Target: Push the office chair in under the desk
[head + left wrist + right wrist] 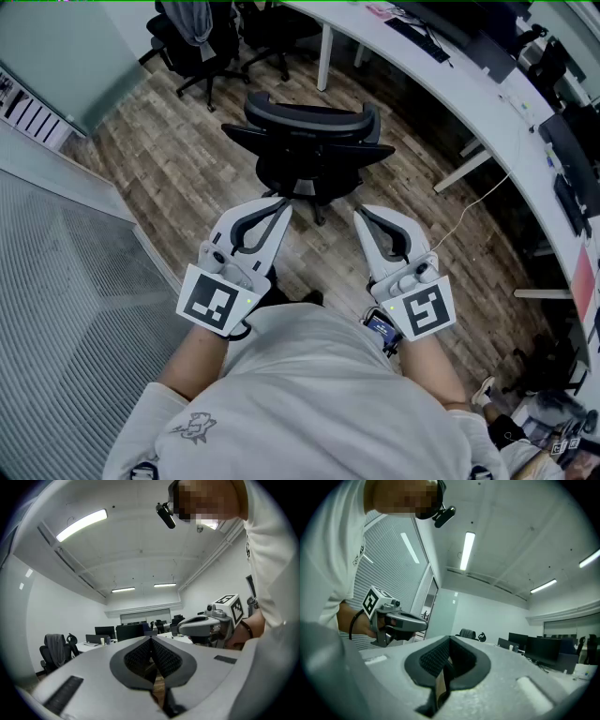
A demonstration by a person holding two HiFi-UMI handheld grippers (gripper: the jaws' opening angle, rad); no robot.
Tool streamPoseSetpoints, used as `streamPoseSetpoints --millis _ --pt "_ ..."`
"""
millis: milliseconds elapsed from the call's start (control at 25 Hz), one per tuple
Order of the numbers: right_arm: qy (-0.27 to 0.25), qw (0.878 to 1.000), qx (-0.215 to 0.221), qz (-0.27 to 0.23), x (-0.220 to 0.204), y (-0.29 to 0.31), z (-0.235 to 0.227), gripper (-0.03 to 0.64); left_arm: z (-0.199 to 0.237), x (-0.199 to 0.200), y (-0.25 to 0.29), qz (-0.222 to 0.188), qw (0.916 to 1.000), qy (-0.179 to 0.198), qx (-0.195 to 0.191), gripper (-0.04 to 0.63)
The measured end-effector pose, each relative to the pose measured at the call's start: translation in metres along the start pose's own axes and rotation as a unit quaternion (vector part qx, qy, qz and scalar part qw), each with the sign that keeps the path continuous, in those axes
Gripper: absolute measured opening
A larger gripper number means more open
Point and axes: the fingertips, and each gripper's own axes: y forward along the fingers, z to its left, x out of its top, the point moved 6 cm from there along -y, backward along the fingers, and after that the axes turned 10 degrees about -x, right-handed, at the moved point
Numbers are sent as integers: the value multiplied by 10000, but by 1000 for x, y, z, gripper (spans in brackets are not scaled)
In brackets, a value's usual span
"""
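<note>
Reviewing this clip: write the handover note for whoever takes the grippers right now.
Left gripper: shut, empty.
Right gripper: shut, empty.
Black office chair: on the wooden floor just ahead of both grippers, out from the curved white desk at right. Contact with the chair is unclear.
Done: nothing yet.
Left: push the chair in under the desk.

Floor is wood-look planks, kinda grey-brown. On the left there's a ribbed grey partition. A spare black chair with a grey jacket over it sits at the back. White walls, white ceiling with long strip lights, and a row of dark monitors far off.
</note>
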Motion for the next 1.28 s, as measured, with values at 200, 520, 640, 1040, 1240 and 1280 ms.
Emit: streamPoseSetpoints --millis 200,520,640,1040,1240,1280 --pt "20 10000 7 29 -4 -1 -3 3 -1 -3 3 10 10000 -21 7 -2" --pt "12 10000 12 32 -5 1 -5 3 3 -2 7 9 10000 1 -25 -2" --pt "20 10000 3 26 -5 4 -8 3 6 -2 10 -5 10000 22 -42 -2" --pt "-42 9996 85 258 -23 39 -23 5 50 -15 22 243 9992 309 12 -1" --pt "-97 9990 98 418 -31 72 -35 46 87 -29 36 474 9981 388 -89 10" --pt "-124 9988 89 474 -33 79 -39 51 96 -31 40 518 9977 420 -104 19"
